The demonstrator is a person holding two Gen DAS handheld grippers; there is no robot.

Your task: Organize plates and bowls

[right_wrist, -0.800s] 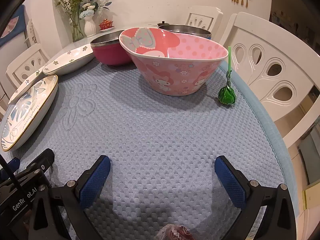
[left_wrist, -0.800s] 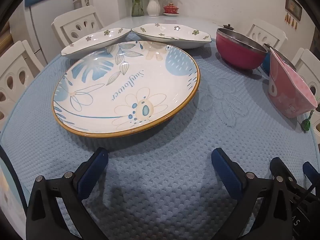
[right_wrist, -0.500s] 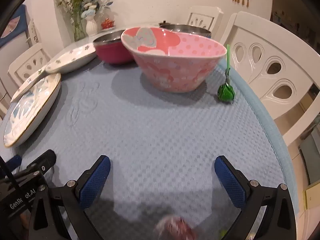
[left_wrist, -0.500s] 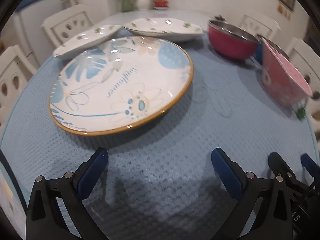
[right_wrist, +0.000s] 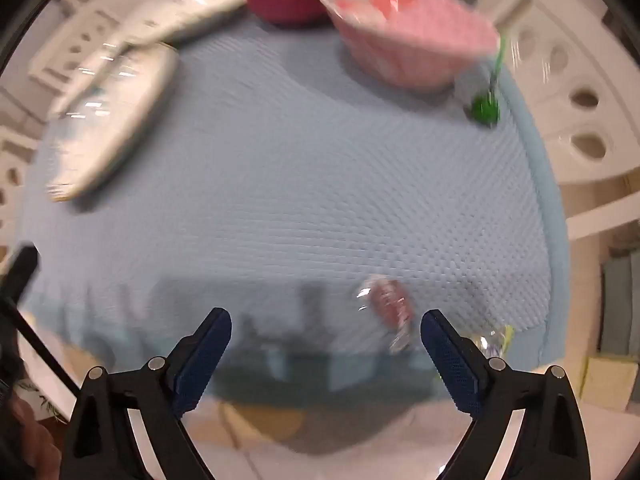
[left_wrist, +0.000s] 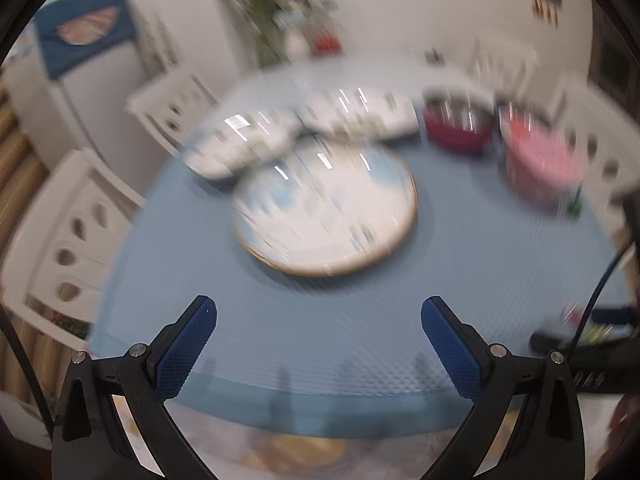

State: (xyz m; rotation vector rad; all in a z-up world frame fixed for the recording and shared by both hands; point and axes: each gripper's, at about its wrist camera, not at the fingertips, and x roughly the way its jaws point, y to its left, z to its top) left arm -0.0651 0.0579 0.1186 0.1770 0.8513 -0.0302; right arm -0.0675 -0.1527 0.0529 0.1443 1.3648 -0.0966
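Well apart from both wide-open, empty grippers, left gripper (left_wrist: 319, 322), right gripper (right_wrist: 326, 332), round gold-rimmed plate (left_wrist: 326, 214) on waffle-textured blue cloth (right_wrist: 312, 184), pink bowl (right_wrist: 412, 44), red wrapped candy (right_wrist: 390, 306) nearby.

- Pale blue tablecloth (left_wrist: 320, 344) with a waffle weave, under both tongs.
- White plate (left_wrist: 326, 212) ahead of the left tongs: blue pattern, tan rim.
- Two white plates (left_wrist: 356, 114) beyond it, with small dark marks, blurred.
- Dark red bowl (left_wrist: 458, 130) and pink bowl (right_wrist: 416, 44) further off.
- Green item (right_wrist: 486, 108) right of the pink bowl.
- Red wrapped item (right_wrist: 390, 304) just ahead of the right tongs.
- Tongs pads (right_wrist: 206, 354): dark blue, dimpled.
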